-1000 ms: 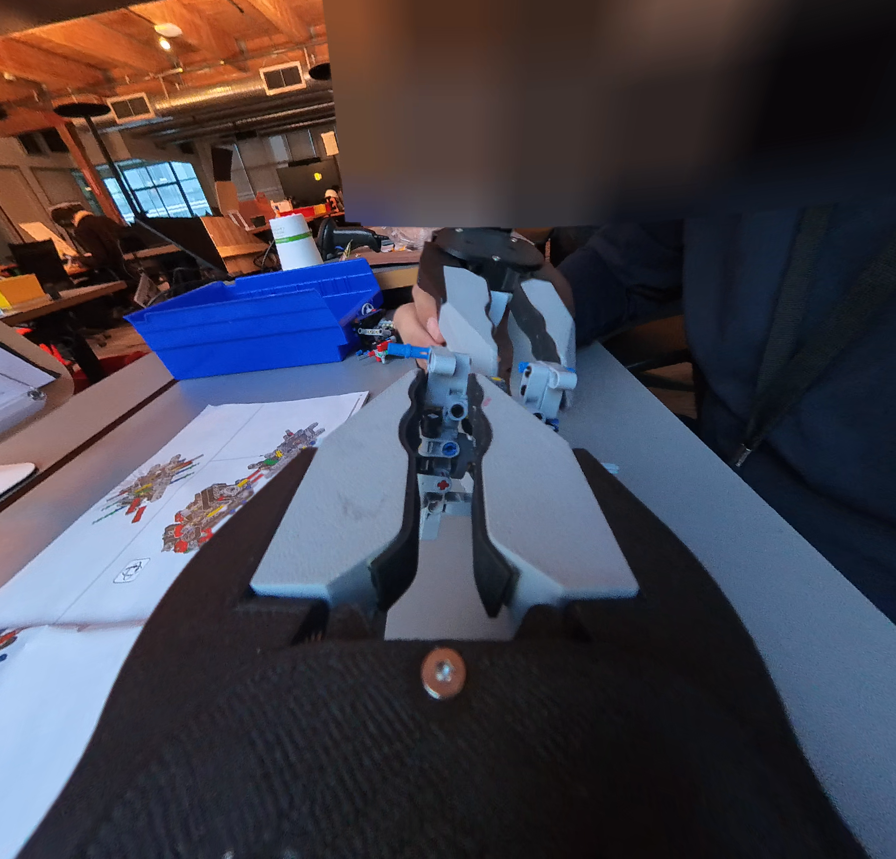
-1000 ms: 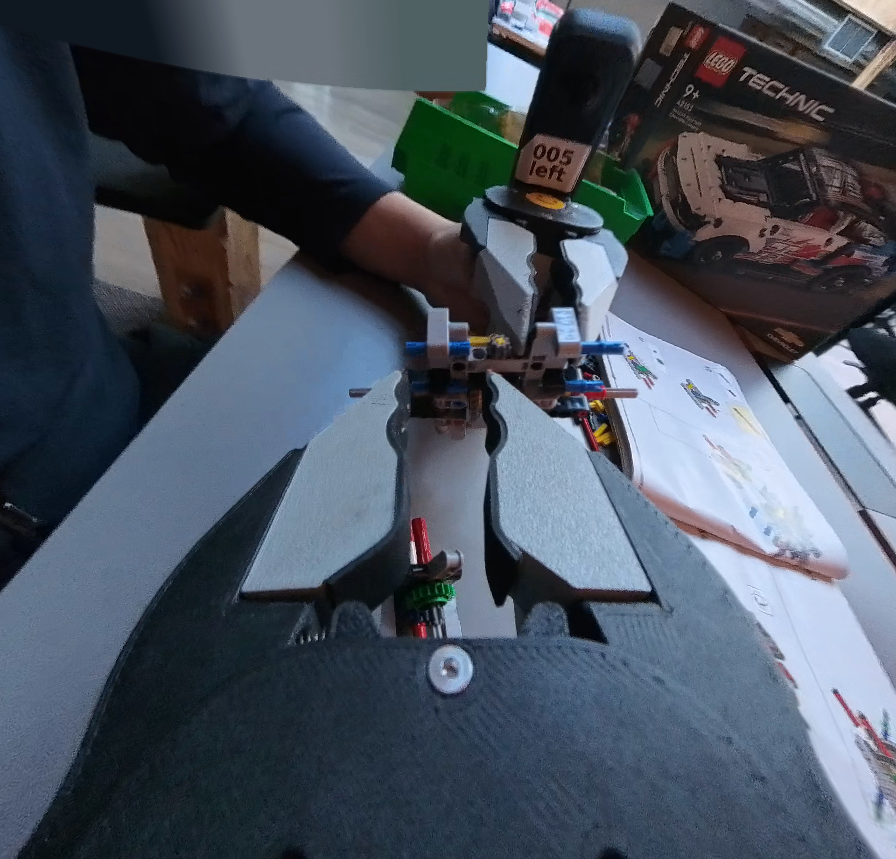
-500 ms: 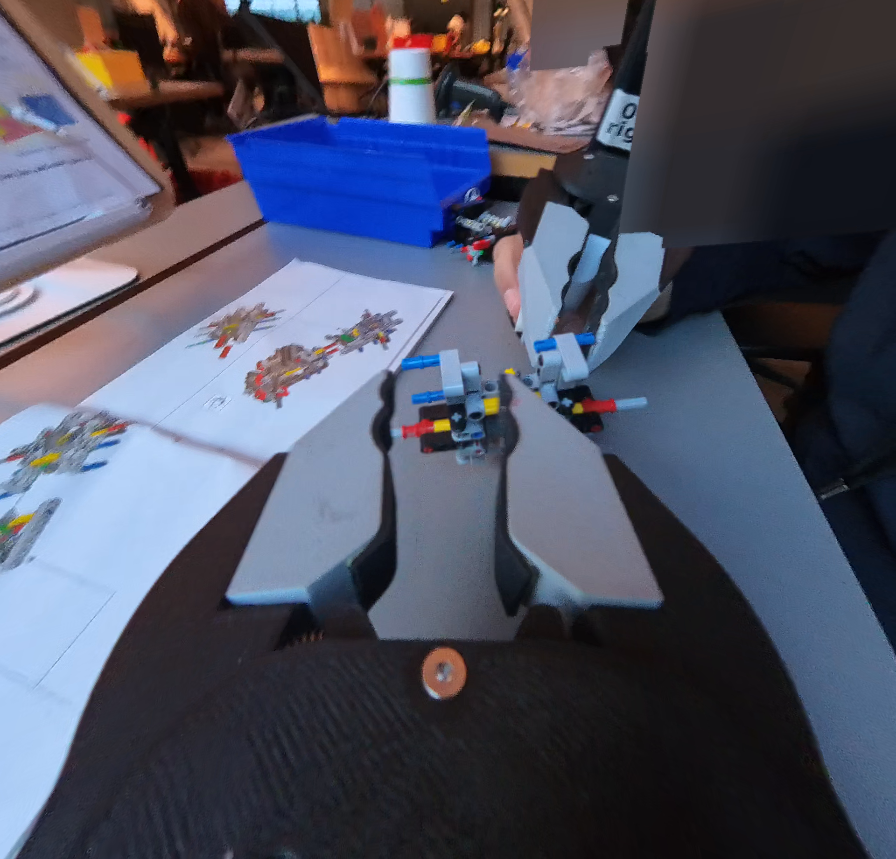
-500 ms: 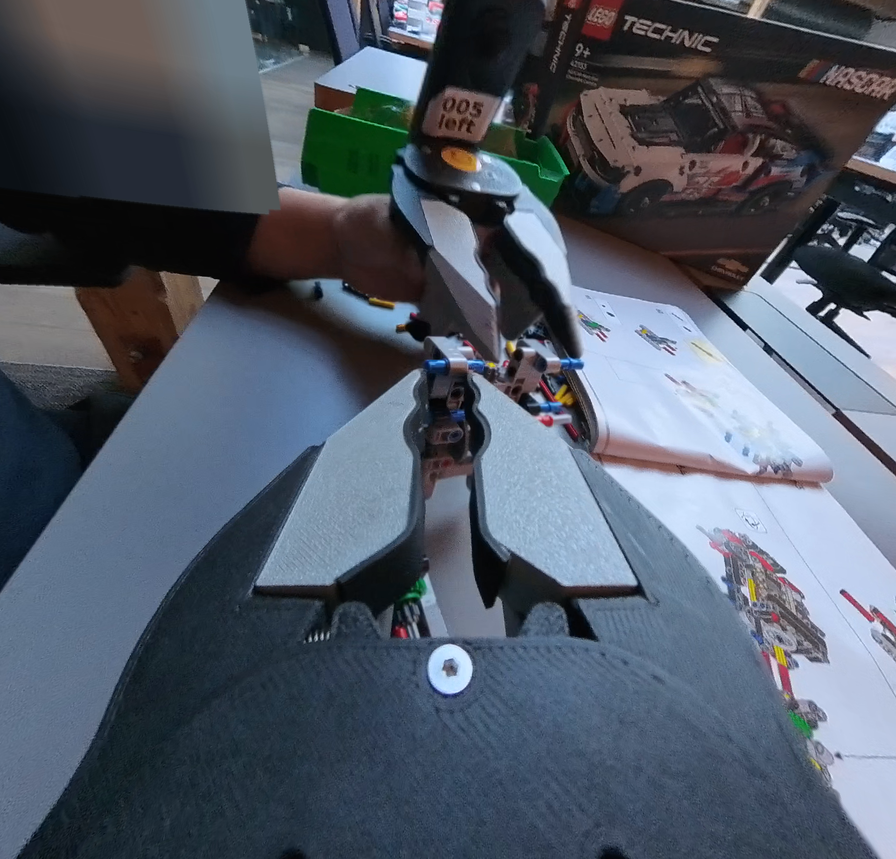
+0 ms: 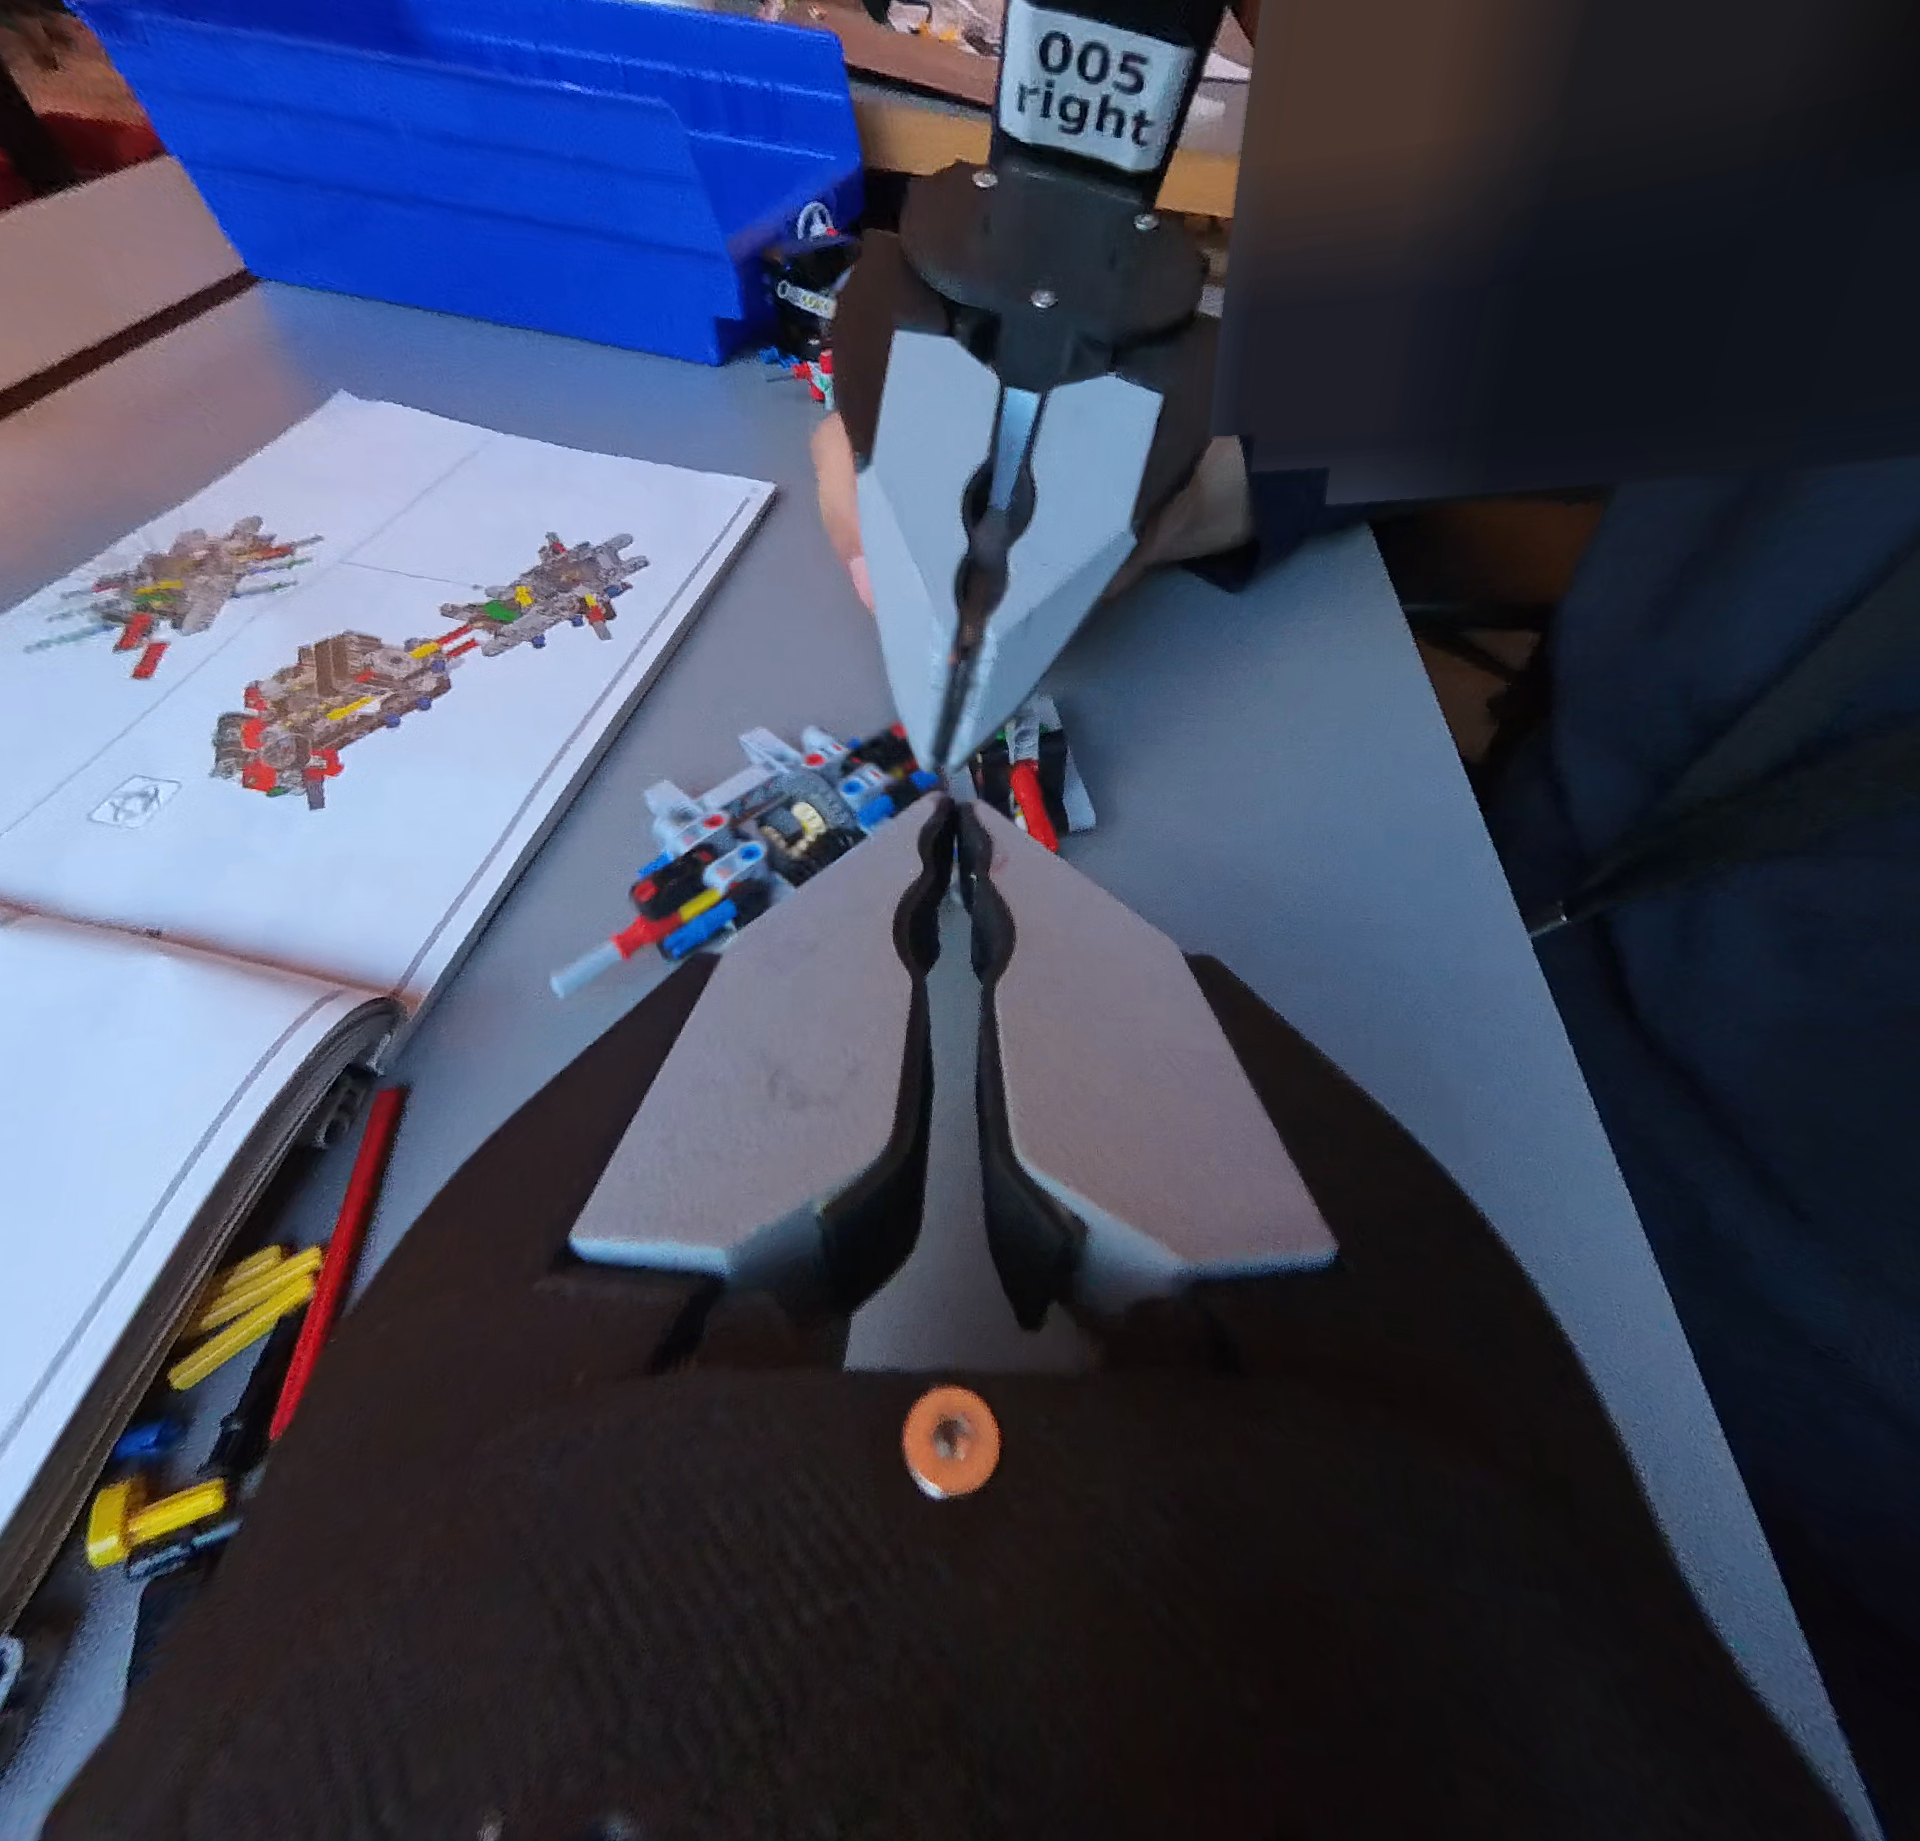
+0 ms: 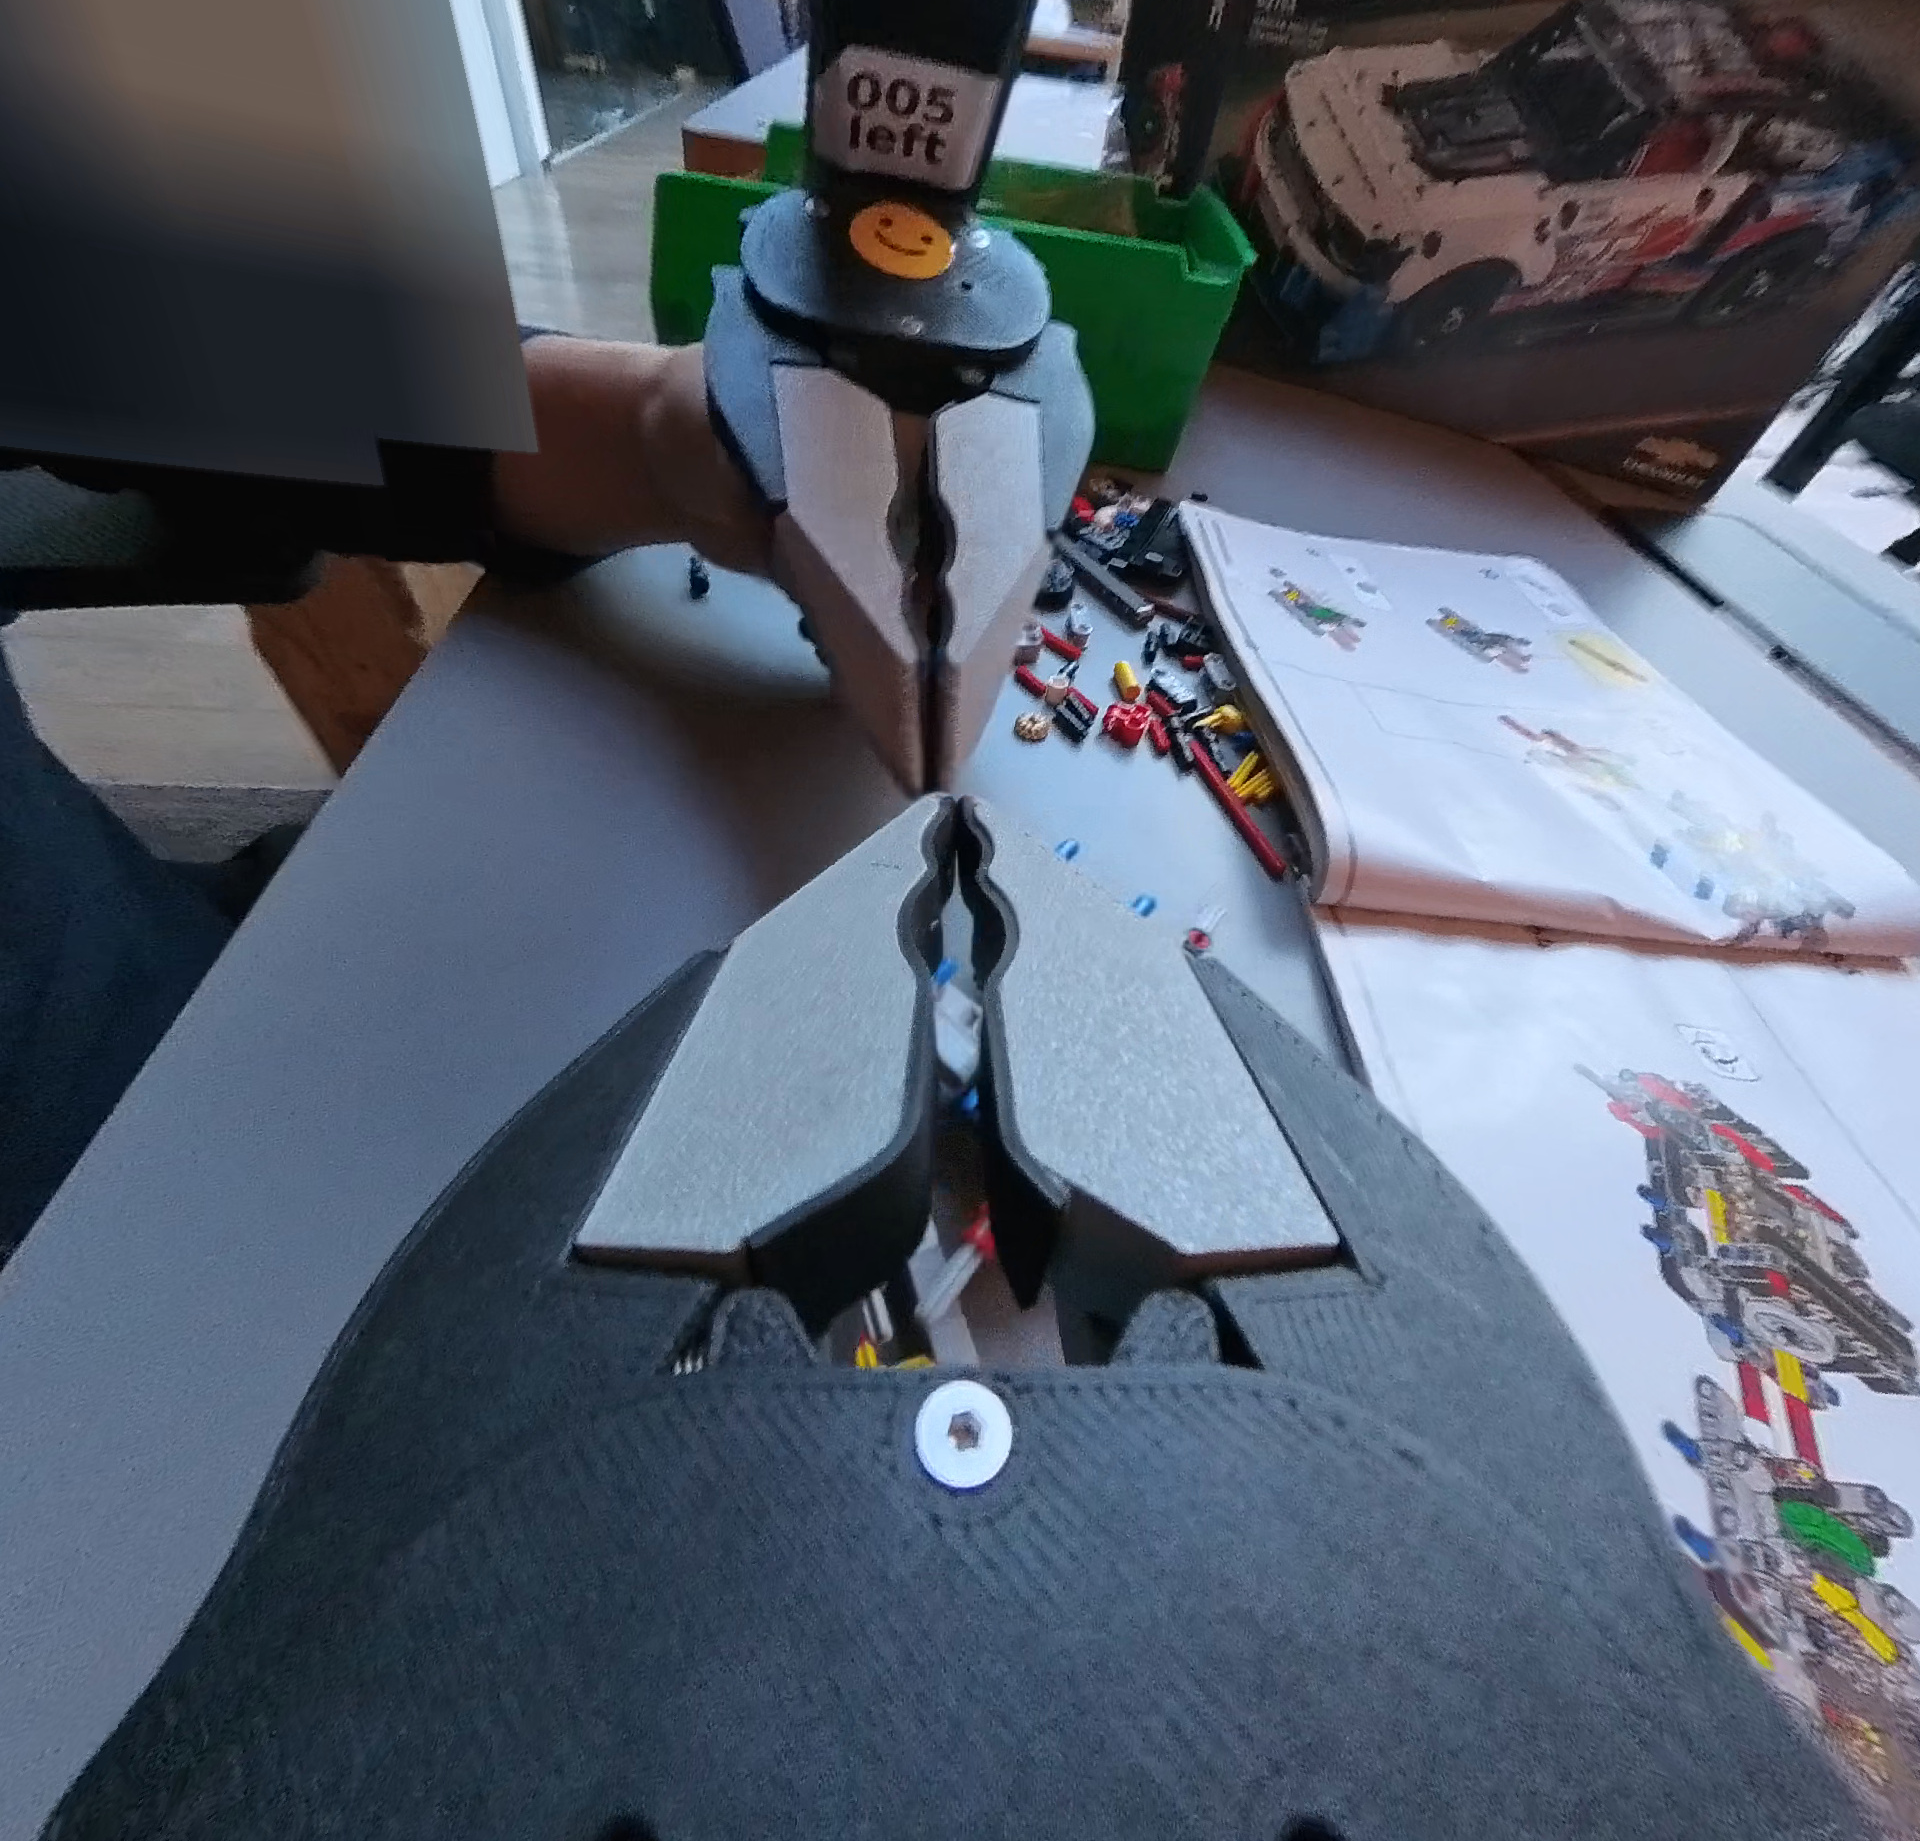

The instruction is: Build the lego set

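A small brick assembly (image 5: 790, 835) of grey and black parts with blue, red and yellow pins lies on the grey table (image 5: 1247, 752), beside an open instruction booklet (image 5: 364, 648). My left gripper (image 5: 951, 817) is shut, with nothing between its tips, and hovers just above the assembly. My right gripper (image 5: 940, 768) points down at it from the far side, also shut with nothing between its tips. The two grippers meet almost tip to tip. The right wrist view shows the same, with my right gripper (image 6: 954, 809) facing the left gripper (image 6: 928, 778). Bits of the assembly (image 6: 956, 1038) show through its finger gap.
A blue bin (image 5: 468, 150) stands at the back left. A green bin (image 6: 1122, 264) and a box with a car picture (image 6: 1507, 181) stand behind the booklet (image 6: 1558, 731). Loose small parts (image 6: 1143, 690) lie by the booklet's edge, and more (image 5: 239, 1303) lie under it. A person's hand (image 6: 623, 461) holds the left gripper. My two grippers' fingertips are within a few centimetres of each other.
A second ago both grippers were closed on the assembly. The left opened first, then the right let go. Both have since shut on nothing and risen, and the assembly now lies on the table.
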`<state>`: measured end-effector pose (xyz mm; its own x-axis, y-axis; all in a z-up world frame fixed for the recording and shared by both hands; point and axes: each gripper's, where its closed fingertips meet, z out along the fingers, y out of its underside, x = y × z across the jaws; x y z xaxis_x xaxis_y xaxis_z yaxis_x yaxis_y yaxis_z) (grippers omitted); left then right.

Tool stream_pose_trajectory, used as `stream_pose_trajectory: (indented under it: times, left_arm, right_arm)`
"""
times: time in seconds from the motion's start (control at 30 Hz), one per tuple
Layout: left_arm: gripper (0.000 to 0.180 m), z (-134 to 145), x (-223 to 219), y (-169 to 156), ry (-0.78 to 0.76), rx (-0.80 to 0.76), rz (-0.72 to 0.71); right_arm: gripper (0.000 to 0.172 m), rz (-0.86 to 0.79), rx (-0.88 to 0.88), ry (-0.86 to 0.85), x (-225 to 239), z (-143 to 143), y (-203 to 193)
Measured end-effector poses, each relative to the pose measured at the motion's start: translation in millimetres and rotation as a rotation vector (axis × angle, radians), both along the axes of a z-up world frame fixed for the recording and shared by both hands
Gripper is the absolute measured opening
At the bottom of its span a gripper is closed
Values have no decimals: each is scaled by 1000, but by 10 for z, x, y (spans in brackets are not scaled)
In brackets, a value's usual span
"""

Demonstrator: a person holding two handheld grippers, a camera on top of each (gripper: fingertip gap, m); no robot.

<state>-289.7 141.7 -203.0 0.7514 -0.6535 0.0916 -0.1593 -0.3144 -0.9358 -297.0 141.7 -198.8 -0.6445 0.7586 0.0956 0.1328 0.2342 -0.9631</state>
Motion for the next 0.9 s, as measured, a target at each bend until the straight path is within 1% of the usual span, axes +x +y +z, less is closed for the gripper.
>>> stream_pose_trajectory:
  times: [0.07, 0.1, 0.2, 0.27, 0.33, 0.4, 0.47, 0.53, 0.63, 0.7, 0.73, 0.83, 0.9]
  left_arm:
    - [0, -52, -58, 3, -54, -51, 7]
    - [0, -66, -74, -10, -86, -76, 2]
    - [3, -59, -78, -69, -128, -106, -25]
    - [3, -124, -57, -114, -103, -144, -39]
    - [3, -199, -38, -135, -54, -169, -37]
    - [3, -293, -11, -145, 1, -206, -43]
    - [3, -373, 9, -142, 45, -239, -44]
    - [3, -411, 22, -143, 72, -248, -46]
    - [2, -416, 15, -136, 88, -237, -33]
    - [2, -426, 10, -131, 101, -234, -24]
    - [3, -433, 11, -132, 110, -231, -22]
    - [3, -425, 9, -137, 127, -209, -17]
    - [2, -381, -2, -139, 113, -183, -9]
  right_arm:
    - [0, 0, 25, -37, -14, -56, 26]
    - [0, -12, 48, -23, -15, -42, 80]
    - [0, -56, 98, 70, 43, 197, 351]
    - [3, -16, 75, 69, 139, 305, 443]
    - [14, 11, 82, 13, 177, 245, 484]
    - [20, 54, 141, -63, 207, 89, 438]
    - [21, 102, 240, -115, 219, -52, 345]
    - [17, 162, 362, -156, 229, -153, 233]
    - [10, 256, 596, -259, 247, -299, 146]
    - [19, 296, 767, -341, 229, -385, 158]
    - [21, 309, 841, -371, 205, -410, 170]
    - [22, 385, 945, -442, 174, -472, 103]
    - [22, 418, 1023, -495, 168, -570, 118]
